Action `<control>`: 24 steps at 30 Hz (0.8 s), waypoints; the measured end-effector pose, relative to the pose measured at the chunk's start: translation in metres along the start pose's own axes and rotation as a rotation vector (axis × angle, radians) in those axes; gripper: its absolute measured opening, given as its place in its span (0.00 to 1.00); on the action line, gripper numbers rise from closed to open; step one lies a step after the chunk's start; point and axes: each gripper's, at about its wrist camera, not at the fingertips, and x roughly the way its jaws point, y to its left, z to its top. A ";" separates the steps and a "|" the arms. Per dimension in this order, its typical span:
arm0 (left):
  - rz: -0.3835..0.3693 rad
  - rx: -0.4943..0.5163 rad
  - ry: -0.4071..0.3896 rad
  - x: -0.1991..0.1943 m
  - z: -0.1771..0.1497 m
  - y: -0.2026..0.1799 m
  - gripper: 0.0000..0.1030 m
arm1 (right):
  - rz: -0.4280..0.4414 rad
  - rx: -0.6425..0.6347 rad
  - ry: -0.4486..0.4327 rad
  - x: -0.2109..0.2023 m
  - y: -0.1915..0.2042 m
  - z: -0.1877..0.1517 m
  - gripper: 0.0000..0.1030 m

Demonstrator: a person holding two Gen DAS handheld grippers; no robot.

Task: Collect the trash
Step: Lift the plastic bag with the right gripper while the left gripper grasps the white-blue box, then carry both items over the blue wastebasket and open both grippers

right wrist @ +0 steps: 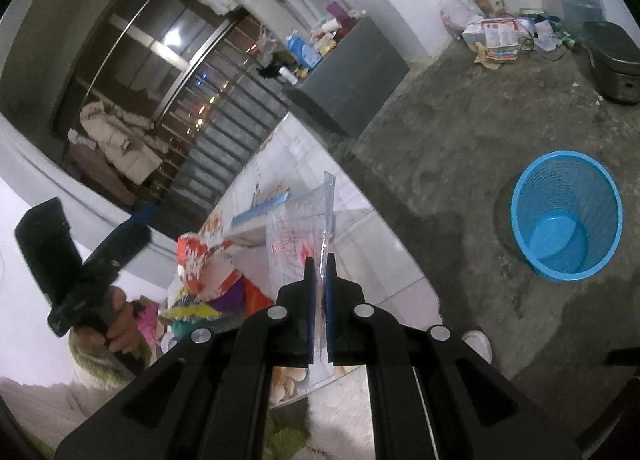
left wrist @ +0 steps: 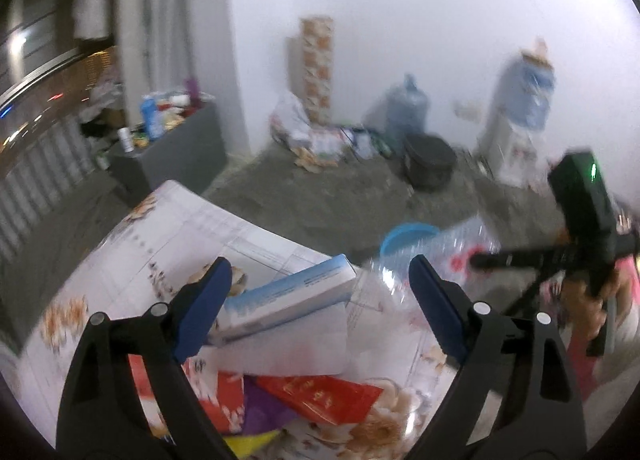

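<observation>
The right gripper [right wrist: 319, 260] is pinching a clear plastic bag [right wrist: 304, 227] above the worktop [right wrist: 384, 260], its fingers nearly closed. The left gripper [left wrist: 320, 280] is hovering with fingers spread wide over a blue-and-white box [left wrist: 288, 300]. A blue mesh wastebasket [right wrist: 568, 215] is standing on the floor at right.

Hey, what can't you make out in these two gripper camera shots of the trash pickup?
- Left wrist view: motion blur smears the print on the blue and white box.
- Left wrist view: the blue basket is mostly hidden behind the clear plastic bag.
- Right wrist view: the red print on that bag is too faint to read; the right gripper covers its lower edge.
</observation>
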 end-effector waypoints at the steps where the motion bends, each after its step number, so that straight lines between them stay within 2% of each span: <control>1: -0.014 0.050 0.040 0.014 0.005 -0.001 0.83 | -0.001 0.008 -0.005 -0.001 -0.003 0.001 0.04; 6: -0.072 0.265 0.246 0.075 0.013 -0.006 0.79 | -0.027 0.063 -0.036 -0.011 -0.023 0.007 0.04; 9: -0.061 0.367 0.346 0.111 0.008 -0.012 0.78 | -0.049 0.099 -0.059 -0.018 -0.037 0.009 0.04; 14: -0.046 0.441 0.437 0.150 0.004 -0.017 0.50 | -0.079 0.164 -0.079 -0.027 -0.058 0.007 0.04; 20: -0.062 0.526 0.417 0.151 0.006 -0.026 0.37 | -0.119 0.204 -0.088 -0.032 -0.077 0.007 0.04; 24: -0.039 0.503 0.371 0.140 0.028 -0.017 0.32 | -0.139 0.222 -0.111 -0.037 -0.091 0.009 0.04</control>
